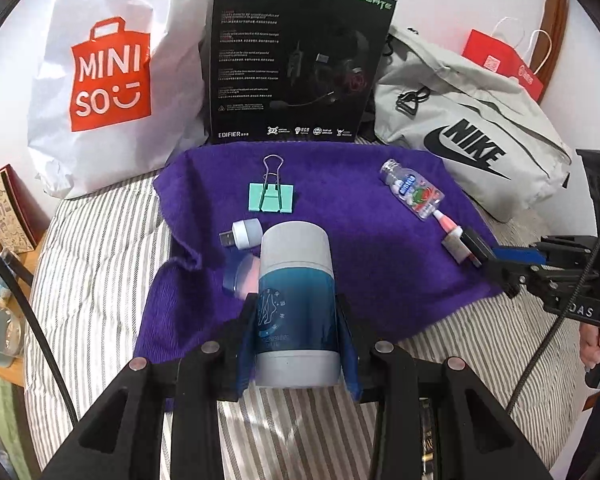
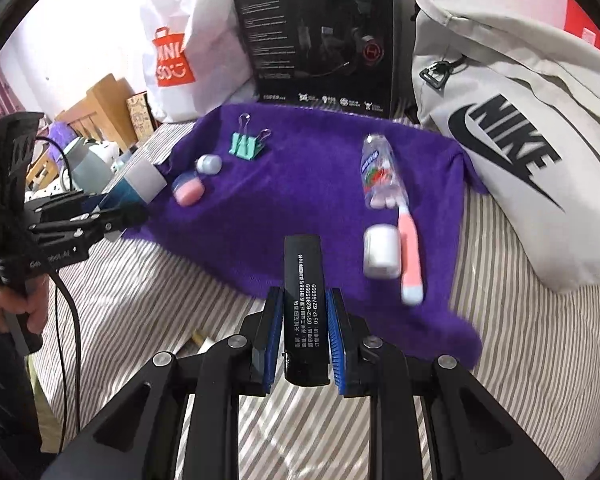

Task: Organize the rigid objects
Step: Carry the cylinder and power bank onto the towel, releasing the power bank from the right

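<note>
Left claw (image 1: 296, 320) clamped on blue-grey flask (image 1: 296, 300), held over near edge of purple towel (image 1: 360, 272). Right claw (image 2: 302, 328) clamped on black box (image 2: 303, 308), above striped bed (image 2: 148, 304). Binder clip (image 1: 271, 198) on towel.

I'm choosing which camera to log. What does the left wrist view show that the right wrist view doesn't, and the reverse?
Left wrist only: the red paper bag behind the Nike bag, and the blue flask full length in the left gripper.

Right wrist only: the white print on the black bar in the right gripper.

Both: the purple towel, mint binder clip, mint bottle, pink toothbrush.
</note>
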Demonstrator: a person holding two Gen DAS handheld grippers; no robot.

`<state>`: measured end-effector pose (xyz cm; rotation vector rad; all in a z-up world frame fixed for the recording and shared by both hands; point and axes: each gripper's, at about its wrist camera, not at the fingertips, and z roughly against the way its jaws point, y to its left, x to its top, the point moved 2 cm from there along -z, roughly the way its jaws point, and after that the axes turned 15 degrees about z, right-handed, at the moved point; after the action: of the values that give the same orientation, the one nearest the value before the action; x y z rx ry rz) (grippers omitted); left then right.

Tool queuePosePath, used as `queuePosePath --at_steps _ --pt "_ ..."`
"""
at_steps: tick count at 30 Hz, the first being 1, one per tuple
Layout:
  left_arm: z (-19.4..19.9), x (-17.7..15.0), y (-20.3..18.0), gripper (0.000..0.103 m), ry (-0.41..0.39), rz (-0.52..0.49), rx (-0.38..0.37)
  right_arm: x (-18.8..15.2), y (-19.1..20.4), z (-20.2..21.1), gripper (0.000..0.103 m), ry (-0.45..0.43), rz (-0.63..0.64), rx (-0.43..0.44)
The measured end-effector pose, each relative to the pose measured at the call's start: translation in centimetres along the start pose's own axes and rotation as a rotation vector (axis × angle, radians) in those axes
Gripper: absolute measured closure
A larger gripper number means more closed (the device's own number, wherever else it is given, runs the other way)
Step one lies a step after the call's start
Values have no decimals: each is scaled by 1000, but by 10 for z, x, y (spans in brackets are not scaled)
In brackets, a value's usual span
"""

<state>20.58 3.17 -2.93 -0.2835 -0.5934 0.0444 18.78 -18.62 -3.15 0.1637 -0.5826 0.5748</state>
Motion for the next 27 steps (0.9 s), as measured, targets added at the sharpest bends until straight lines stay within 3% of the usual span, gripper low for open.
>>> queuePosePath --at_steps 12,27 --pt "-32 17 8 69 33 14 0 25 -29 -66 81 87 6 -27" --pt "-54 31 -1 69 53 -5 -7 30 -16 -82 81 127 118 -79"
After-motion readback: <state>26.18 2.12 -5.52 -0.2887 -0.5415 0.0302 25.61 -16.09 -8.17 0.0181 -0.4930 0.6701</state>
